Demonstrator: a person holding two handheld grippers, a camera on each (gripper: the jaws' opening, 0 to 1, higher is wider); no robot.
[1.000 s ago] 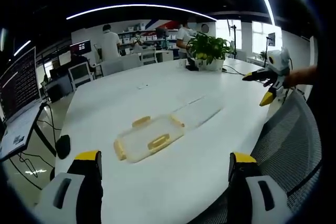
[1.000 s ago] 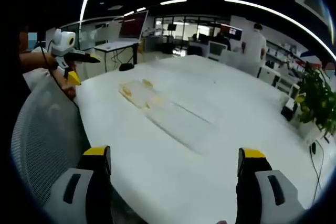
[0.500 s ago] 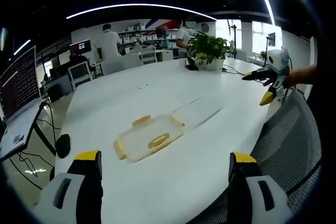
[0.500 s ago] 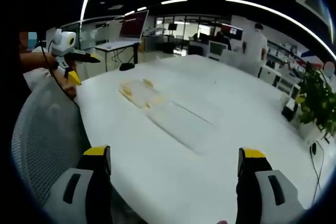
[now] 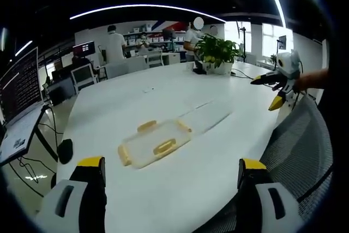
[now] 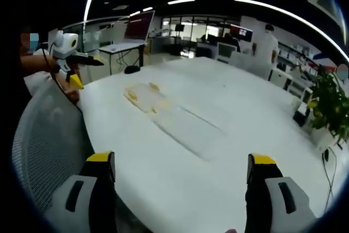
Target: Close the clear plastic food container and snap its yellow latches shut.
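Clear food container (image 5: pixel 154 143) lies open on the white table (image 5: pixel 180 189).
Left gripper (image 5: pixel 170 189) and right gripper (image 6: pixel 182 186) hover apart, jaws spread, empty.

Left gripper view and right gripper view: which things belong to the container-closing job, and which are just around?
Job: clear container, its yellow latches, clear lid, left gripper, right gripper.

Around: white table, potted plant, mesh chair, monitor.

Open office with a white table (image 5: pixel 163 184), potted plant (image 5: pixel 215 50) (near bright windows (image 5: pixel 270 34)) and ceiling strip lights (image 5: pixel 142 8).
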